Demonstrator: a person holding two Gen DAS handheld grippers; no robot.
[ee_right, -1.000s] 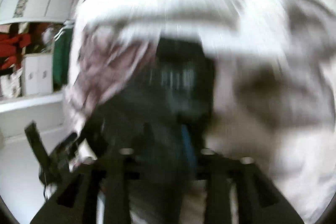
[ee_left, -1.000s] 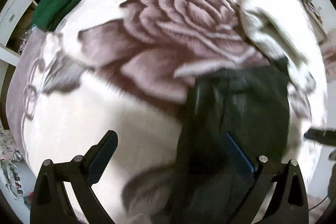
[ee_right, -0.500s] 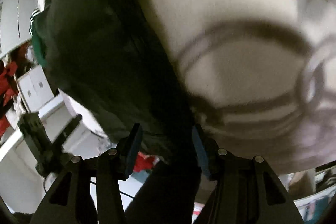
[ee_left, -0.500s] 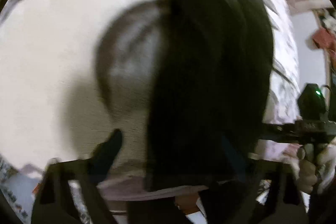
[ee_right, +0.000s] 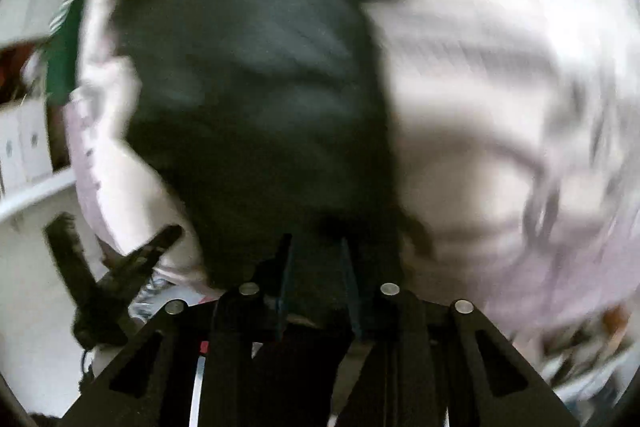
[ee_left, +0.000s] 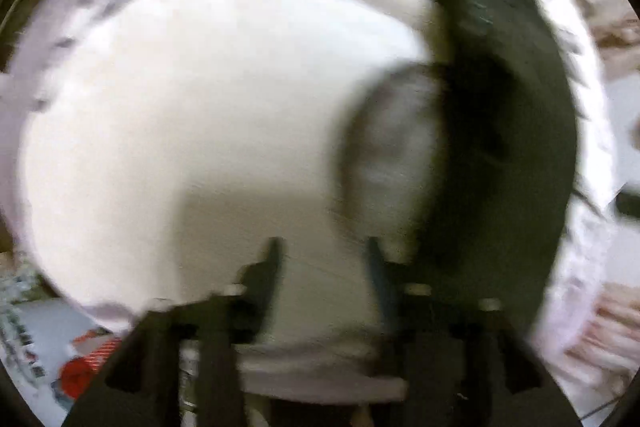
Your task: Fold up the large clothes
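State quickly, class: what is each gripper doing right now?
Left gripper: open, nothing between its fingers; jaws just opening.
Right gripper: shut on the dark garment; jaws just closing.

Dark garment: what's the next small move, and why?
Probably carry the left gripper across to the dark garment and close on its near edge. Its jaws, which have just been opening, stand over bare blanket with nothing between them, while the right gripper, jaws just closing, already has dark cloth between them.

A bed under a white flowered blanket [ee_left: 200,107] fills both views; white drawers [ee_right: 24,147] stand at nine o'clock in the right view.
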